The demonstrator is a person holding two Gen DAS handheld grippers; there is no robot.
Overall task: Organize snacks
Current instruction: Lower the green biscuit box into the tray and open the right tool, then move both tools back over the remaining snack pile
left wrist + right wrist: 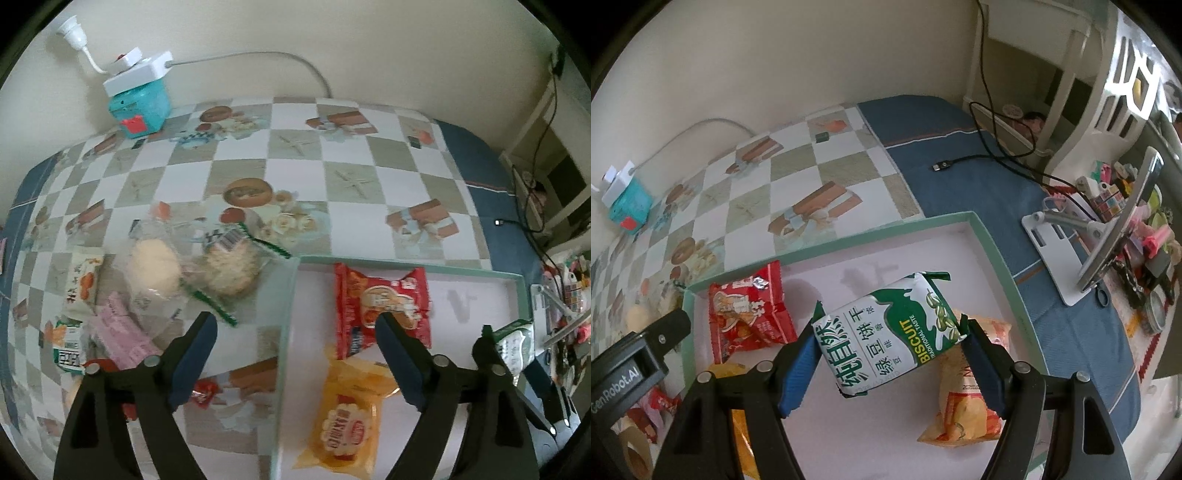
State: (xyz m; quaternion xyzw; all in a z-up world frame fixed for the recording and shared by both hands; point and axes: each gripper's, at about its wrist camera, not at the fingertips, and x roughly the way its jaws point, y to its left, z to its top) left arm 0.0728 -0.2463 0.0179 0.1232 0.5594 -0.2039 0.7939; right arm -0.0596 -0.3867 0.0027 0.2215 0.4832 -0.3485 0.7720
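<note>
My right gripper (892,336) is shut on a green-and-white biscuit packet (890,332), held above a teal-rimmed box (849,236) with a white floor. In the box lie a red packet (750,314), an orange chip bag (967,398) and a yellow packet (347,424). My left gripper (295,325) is open and holds nothing. It straddles the box's left wall (290,314), with one finger over the table and the other over the red packet (384,295). Loose snacks sit left of the box: two clear-wrapped round cakes (155,269) (232,269), a pink packet (122,332) and a white-and-orange packet (83,280).
A small red candy (203,393) lies by the left finger. A teal container with a white power strip (140,99) stands at the back left against the wall. At the right edge are a tablet stand (1071,240), a black USB cable (942,166) and clutter.
</note>
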